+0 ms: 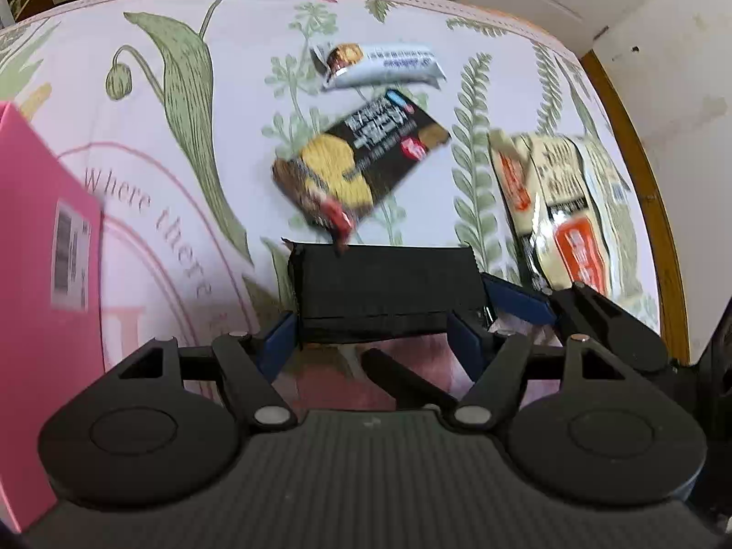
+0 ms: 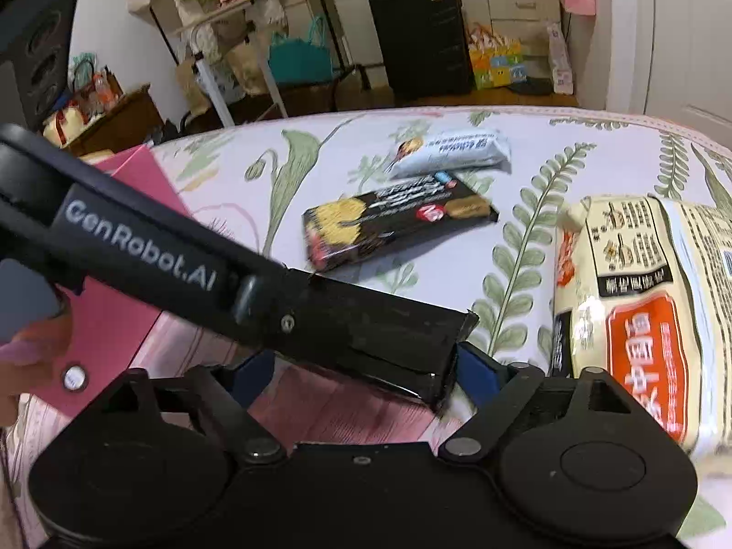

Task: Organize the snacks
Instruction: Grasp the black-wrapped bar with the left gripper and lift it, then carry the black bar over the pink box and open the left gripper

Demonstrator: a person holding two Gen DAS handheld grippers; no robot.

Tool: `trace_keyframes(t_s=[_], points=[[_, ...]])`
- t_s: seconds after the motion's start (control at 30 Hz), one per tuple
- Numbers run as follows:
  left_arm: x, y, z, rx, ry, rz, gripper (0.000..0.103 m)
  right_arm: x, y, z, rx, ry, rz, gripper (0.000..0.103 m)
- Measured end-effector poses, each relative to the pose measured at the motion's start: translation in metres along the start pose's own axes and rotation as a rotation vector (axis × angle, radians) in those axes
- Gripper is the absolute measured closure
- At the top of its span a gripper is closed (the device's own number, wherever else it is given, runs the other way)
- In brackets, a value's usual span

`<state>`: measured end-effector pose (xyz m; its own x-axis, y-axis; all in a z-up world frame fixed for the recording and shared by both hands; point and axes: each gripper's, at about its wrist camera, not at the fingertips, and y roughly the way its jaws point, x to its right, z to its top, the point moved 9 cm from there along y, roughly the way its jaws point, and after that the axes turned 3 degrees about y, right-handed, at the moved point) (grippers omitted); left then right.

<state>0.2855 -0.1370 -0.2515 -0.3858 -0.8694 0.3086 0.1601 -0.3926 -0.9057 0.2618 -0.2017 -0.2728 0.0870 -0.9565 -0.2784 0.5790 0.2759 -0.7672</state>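
Three snacks on flower-print bench (image 1: 192, 238): white bar (image 1: 382, 66) farthest, black biscuit pack (image 1: 361, 169) just in front of it, cream bag (image 1: 553, 210) off right. Pink box (image 1: 41, 274) at left edge. Left tongs (image 1: 373, 341) with black taped block (image 1: 384, 293) spanning gap between blue fingers (image 1: 462, 347); cannot tell if gripped. Right tongs (image 2: 366, 368) spread wide, gripping nothing, block's end lying across them.

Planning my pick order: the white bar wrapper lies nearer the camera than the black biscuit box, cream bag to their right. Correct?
No: the white bar wrapper lies beyond the black biscuit box, farther from the camera, as the right wrist view shows. The cream bag is to their right.
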Motion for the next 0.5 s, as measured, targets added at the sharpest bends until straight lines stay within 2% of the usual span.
trace_keyframes(t_s=[0.5], points=[[0.028,-0.056,-0.045,-0.018,0.126,0.06,0.033,-0.039,-0.064,-0.016,-0.005,-0.051,-0.016,0.012]])
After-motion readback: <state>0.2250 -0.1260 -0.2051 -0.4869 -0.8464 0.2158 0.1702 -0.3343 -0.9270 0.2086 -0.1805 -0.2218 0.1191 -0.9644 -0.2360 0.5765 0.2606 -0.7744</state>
